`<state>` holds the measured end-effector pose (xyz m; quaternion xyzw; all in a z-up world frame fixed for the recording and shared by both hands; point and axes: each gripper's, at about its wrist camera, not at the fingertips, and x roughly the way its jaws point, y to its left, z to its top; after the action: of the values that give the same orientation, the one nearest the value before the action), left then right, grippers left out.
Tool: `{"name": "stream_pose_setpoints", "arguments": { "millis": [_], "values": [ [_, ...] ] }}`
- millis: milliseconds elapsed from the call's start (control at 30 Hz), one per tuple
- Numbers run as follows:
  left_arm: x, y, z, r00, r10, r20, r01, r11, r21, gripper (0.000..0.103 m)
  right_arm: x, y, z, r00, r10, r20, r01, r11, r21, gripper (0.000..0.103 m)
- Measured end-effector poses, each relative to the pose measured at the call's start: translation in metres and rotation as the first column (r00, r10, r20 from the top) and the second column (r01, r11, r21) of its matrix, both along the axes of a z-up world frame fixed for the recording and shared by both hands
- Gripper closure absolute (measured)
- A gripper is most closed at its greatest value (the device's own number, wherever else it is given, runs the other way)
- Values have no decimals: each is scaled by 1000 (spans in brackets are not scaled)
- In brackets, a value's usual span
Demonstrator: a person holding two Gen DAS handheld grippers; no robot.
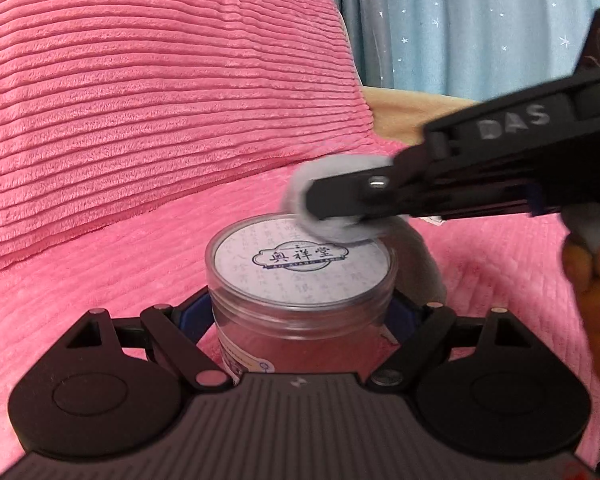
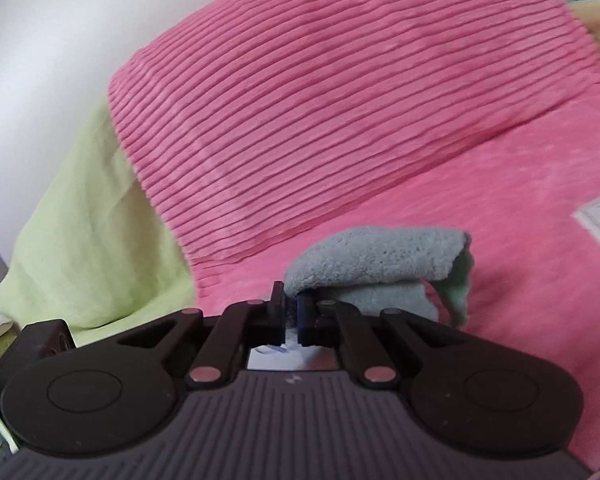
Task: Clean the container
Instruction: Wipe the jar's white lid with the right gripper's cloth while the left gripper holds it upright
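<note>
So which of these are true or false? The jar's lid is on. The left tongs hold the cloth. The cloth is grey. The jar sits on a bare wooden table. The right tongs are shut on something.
1. The jar has its lid on: true.
2. The left tongs hold the cloth: false. They clamp the jar; the right tongs pinch the cloth.
3. The cloth is grey: true.
4. The jar sits on a bare wooden table: false. Ribbed pink fabric lies behind and around it.
5. The right tongs are shut on something: true, on the cloth.
</note>
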<state>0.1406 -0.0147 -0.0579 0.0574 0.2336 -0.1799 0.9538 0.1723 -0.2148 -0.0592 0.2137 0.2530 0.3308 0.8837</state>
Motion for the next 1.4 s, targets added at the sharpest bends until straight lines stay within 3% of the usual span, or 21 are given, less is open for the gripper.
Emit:
{"name": "stream_pose_setpoints", "arguments": {
  "millis": [200, 367, 600, 800, 967, 1133, 1233, 1400],
  "values": [
    [-3, -2, 0, 1000, -2, 9, 2, 1000, 13, 17, -17, 7, 4, 992, 127, -25, -127, 992, 13, 99],
    [-3, -2, -1, 1000, -4, 14, 3, 1000, 16, 18, 8, 29, 2, 980, 195, -33, -194, 980, 33, 101],
    [-4, -2, -1, 1000, -10, 17, 10, 1000, 12, 18, 25, -5, 0, 998, 25, -60, -22, 998, 53, 101],
    [-4, -2, 0, 1000, -6, 17, 6, 1000, 13, 18, -14, -11, 10, 995, 82, -62, -81, 997, 17, 99],
    [-3, -1, -1, 1000, -1, 18, 1, 1000, 6, 18, -4, 19, 10, 989, 146, -34, -146, 989, 4, 100],
    [-2, -1, -1, 1000, -2, 18, 2, 1000, -2, 18, 15, 3, 10, 1000, 24, -11, -25, 999, -35, 101],
    [-3, -1, -1, 1000, -4, 19, 4, 1000, 1, 18, 3, -18, 11, 999, -25, -29, 23, 998, -58, 100],
    [-5, -1, -1, 1000, 0, 19, 0, 1000, 3, 18, -29, -14, 15, 999, 36, -22, -38, 995, -92, 98]
  ]
}}
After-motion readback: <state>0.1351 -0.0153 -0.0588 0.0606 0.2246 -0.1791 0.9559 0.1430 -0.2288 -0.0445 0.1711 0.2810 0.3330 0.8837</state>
